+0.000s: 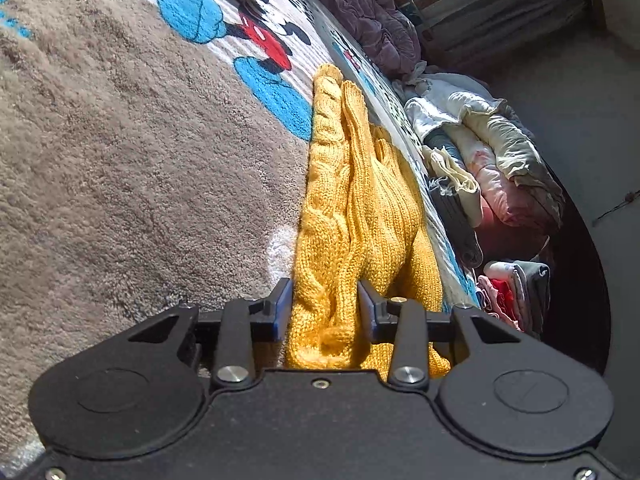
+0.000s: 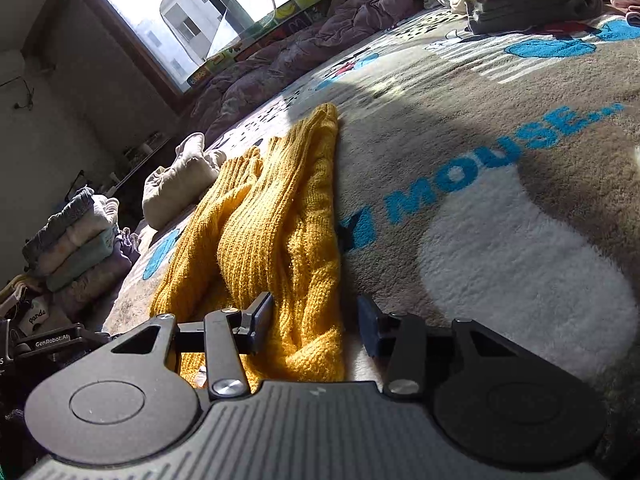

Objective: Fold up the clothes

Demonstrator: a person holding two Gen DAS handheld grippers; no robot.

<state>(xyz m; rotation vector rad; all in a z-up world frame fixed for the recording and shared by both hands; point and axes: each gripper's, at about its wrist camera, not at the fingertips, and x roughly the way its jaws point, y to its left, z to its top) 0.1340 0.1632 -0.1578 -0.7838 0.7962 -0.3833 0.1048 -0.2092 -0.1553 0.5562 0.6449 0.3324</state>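
A yellow knit sweater [image 1: 352,208] lies folded lengthwise into a long strip on a fleece Mickey Mouse blanket [image 1: 120,160]. My left gripper [image 1: 325,292] is open with its jaws either side of one end of the sweater. The sweater also shows in the right wrist view [image 2: 280,216]. My right gripper [image 2: 314,312] is open around the other end's edge, its left finger [image 2: 260,316] on the knit and its right finger [image 2: 370,320] over the blanket [image 2: 500,240].
Folded and crumpled clothes [image 1: 480,184] pile along the bed's far edge. A purple quilt [image 2: 304,40] lies under the window. A stack of folded clothes [image 2: 76,240] and a beige garment [image 2: 180,180] sit left of the sweater.
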